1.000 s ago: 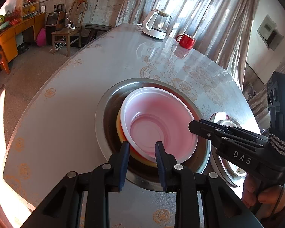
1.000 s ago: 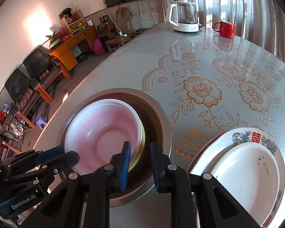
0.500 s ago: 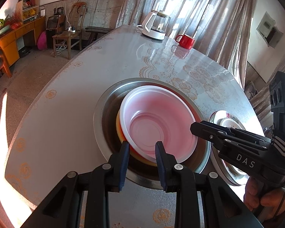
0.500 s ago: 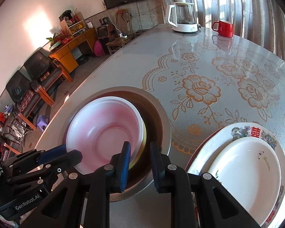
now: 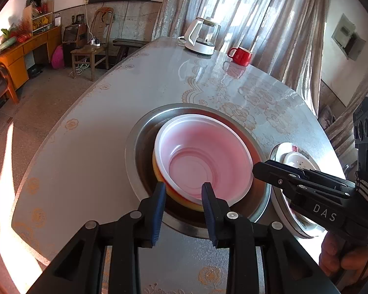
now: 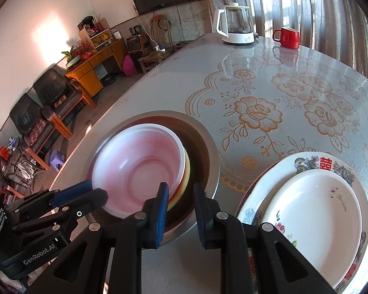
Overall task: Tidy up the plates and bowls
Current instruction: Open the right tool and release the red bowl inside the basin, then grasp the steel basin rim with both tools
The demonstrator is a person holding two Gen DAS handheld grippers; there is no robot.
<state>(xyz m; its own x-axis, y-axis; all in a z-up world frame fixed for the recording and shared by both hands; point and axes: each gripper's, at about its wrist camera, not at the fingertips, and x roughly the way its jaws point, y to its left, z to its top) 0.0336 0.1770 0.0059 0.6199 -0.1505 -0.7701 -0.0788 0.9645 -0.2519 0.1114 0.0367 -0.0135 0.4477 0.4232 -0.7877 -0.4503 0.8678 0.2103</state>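
The translucent pink plastic bowl (image 5: 203,156) sits nested on a yellow bowl (image 6: 187,175) inside the wide stainless steel basin (image 5: 135,147), near the desk (image 5: 110,112) edge closest to the person; just beside it toward the right corner, a smaller white plate (image 6: 314,208) lies on a floral-rimmed plate (image 6: 306,161). The risk, as I judge it, is that a pinch on the thin pink rim lifts the yellow bowl too, or tips the stack against the basin wall. The left hand-held gripper (image 5: 181,196) is released, its jaws moderately parted, hovering at the bowls' near rim; contact cannot be told. The right hand-held gripper (image 6: 180,197) is likewise released, a narrower gap, holding nothing.
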